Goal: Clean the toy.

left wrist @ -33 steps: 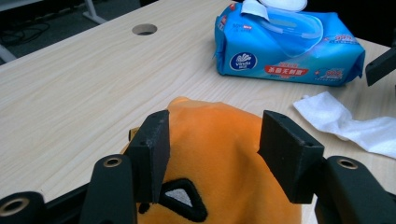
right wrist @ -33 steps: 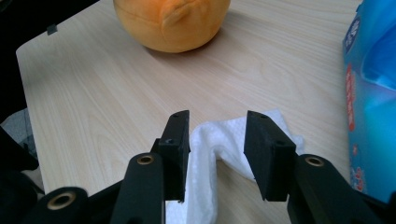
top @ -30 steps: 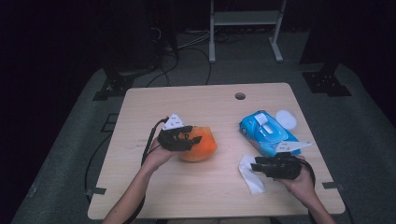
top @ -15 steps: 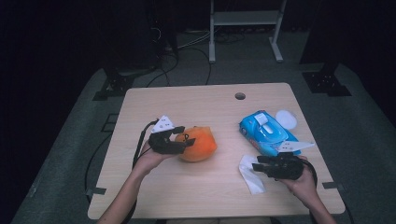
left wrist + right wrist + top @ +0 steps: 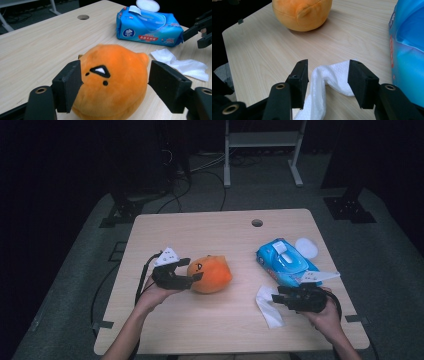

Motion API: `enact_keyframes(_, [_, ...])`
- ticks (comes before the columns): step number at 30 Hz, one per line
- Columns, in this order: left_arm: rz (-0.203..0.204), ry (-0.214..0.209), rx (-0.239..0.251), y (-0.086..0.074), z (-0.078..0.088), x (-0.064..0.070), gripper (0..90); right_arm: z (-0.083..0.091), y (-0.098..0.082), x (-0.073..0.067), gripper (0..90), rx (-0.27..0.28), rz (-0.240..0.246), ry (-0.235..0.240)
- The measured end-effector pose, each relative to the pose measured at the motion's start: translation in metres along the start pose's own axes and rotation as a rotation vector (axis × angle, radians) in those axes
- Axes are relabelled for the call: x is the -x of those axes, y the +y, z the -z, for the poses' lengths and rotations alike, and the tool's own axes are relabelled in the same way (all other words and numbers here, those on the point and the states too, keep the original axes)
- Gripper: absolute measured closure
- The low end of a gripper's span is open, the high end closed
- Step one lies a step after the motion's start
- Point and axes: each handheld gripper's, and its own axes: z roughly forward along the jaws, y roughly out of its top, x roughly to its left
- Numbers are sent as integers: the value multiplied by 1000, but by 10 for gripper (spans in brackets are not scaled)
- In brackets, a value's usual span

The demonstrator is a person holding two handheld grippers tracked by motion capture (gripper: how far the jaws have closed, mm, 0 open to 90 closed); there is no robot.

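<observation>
Your orange plush toy (image 5: 112,82) sits mid-desk (image 5: 220,227), between your left hand-held gripper's (image 5: 192,276) just-opening jaws, pads barely clear. Right of the toy, your right hand-held gripper (image 5: 327,82) straddles a white wipe (image 5: 329,77), unclamped; a blue wipe pack (image 5: 286,262) lies beyond.

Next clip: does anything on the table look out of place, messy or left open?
Two small things. The blue wipes pack has its lid flipped open, and one white wipe lies crumpled on the table between the jaws of the right gripper. The orange plush toy looks undamaged.
</observation>
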Motion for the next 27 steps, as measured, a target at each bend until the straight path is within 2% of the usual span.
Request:
enact_keyframes(13, [54, 11, -7, -17, 12, -6, 191, 1, -1, 1, 492, 5, -4, -2])
enact_keyframes(27, [68, 24, -21, -36, 25, -8, 175, 0, -1, 1, 484, -2, -9, -2])
